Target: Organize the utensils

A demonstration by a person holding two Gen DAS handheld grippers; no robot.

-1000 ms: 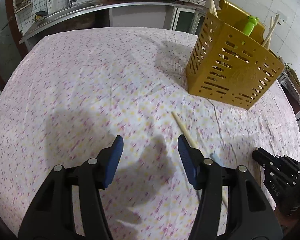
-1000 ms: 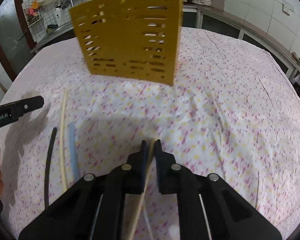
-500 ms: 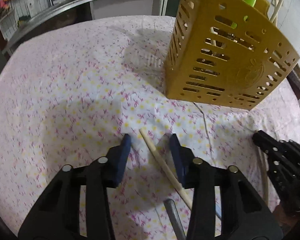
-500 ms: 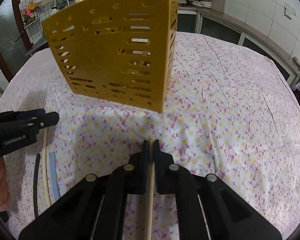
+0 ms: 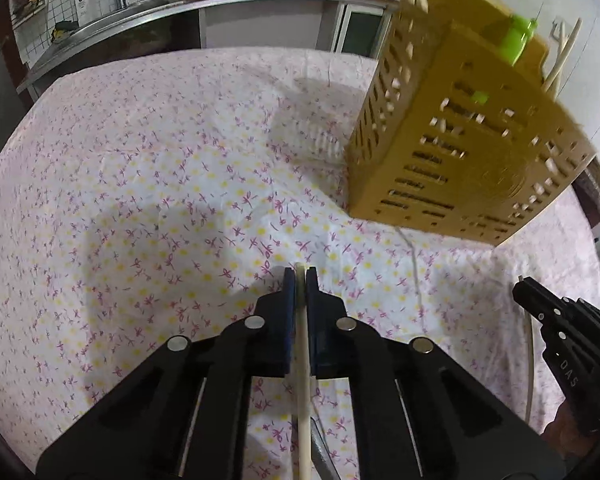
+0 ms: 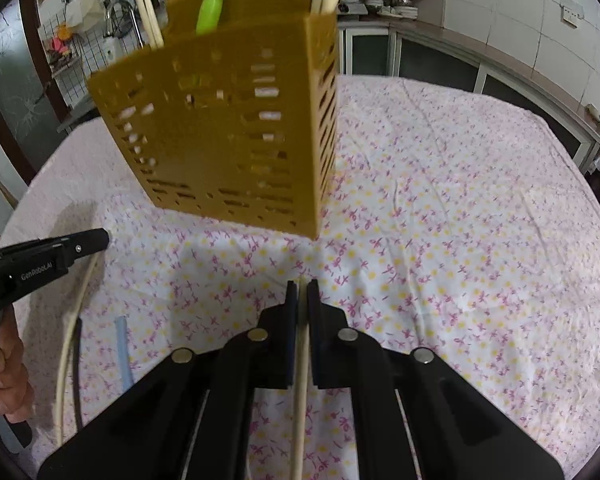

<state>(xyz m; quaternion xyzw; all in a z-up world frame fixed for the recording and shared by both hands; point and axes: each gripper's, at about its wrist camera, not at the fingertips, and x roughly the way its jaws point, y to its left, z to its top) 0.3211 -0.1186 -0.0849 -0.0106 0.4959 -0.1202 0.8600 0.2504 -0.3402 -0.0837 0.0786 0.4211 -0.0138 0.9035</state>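
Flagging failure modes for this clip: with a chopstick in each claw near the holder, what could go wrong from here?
1. The left claw has just closed on its chopstick near the tip, so the long free end may swing or slip.
2. The right claw grips its chopstick the same way.
3. The yellow slotted holder already holds chopsticks and a green utensil; a new stick could jam against them.
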